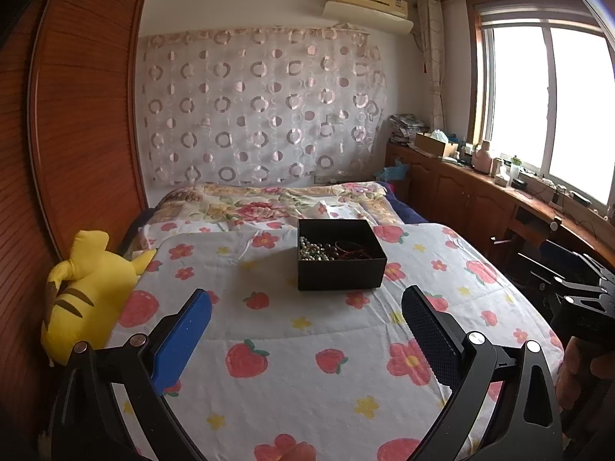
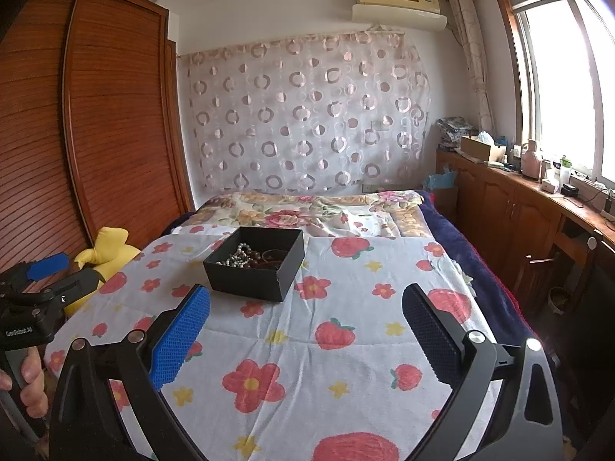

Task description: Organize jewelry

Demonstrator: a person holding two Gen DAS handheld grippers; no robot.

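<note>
Black square cardboard box (image 1: 341,257) of tangled beads (image 1: 313,250), strawberry-print white bedspread (image 1: 307,345), both grippers (image 1: 306,317) (image 2: 306,317) spread empty, right view alone shows navy blanket (image 2: 461,246), wooden wardrobe (image 2: 96,115).

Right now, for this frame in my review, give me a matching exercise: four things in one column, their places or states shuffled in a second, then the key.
Things
1. black square cardboard box
2. yellow plush toy
3. pale bead strand
4. left gripper

Places or states
A. lies inside the box
B. open, holding nothing
C. at the bed's edge by the wooden wardrobe
D. sits lidless on the flower-print sheet

Pairs: 1-D, 2-C, 3-A, 4-B
</note>
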